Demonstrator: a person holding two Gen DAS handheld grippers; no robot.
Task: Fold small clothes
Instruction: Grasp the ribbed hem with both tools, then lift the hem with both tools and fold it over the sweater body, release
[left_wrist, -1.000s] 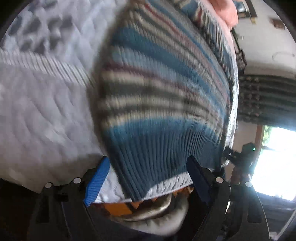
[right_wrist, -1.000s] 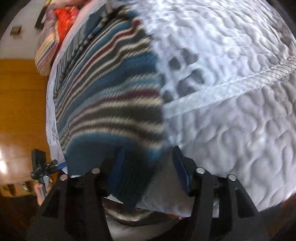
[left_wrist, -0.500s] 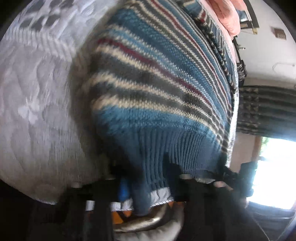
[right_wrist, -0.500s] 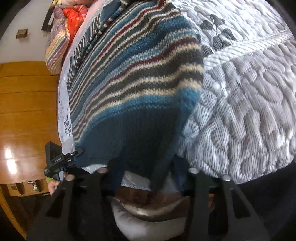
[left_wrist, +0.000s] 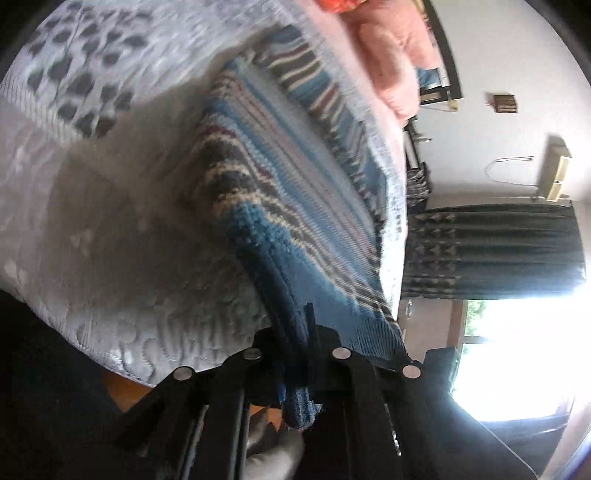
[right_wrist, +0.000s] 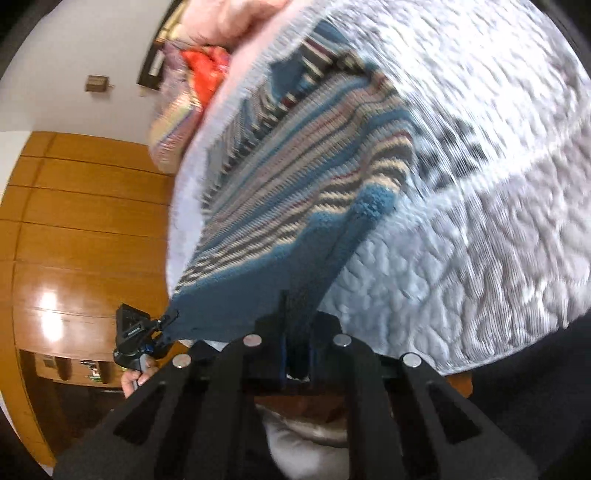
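The left gripper (left_wrist: 295, 343) has its two fingers drawn together, pinching the dark blue ribbed hem of a striped knit sweater (left_wrist: 295, 206). A short tuft of hem pokes out behind the fingers toward 6 o'clock. From the grip the sweater runs up toward 12 o'clock, its lifted edge raised off the white quilted bedcover (left_wrist: 110, 236), which fills the view from 8 to 11 o'clock. A pink pillow (left_wrist: 395, 55) lies at 1 o'clock, and a dark curtain (left_wrist: 491, 251) hangs at 3 o'clock beside a bright window.

The right gripper (right_wrist: 295, 343) is likewise clamped tight on the sweater's (right_wrist: 295, 173) blue hem, fingers nearly touching with only the knit between them. The hem stretches from this grip toward 9 o'clock, where the other gripper (right_wrist: 162, 325) holds its far corner. The bedcover (right_wrist: 480, 221) spreads from 12 to 4 o'clock; wooden wall panels (right_wrist: 85, 206) fill 9 o'clock. The sweater's upper part lies on the bed, folds blurred.
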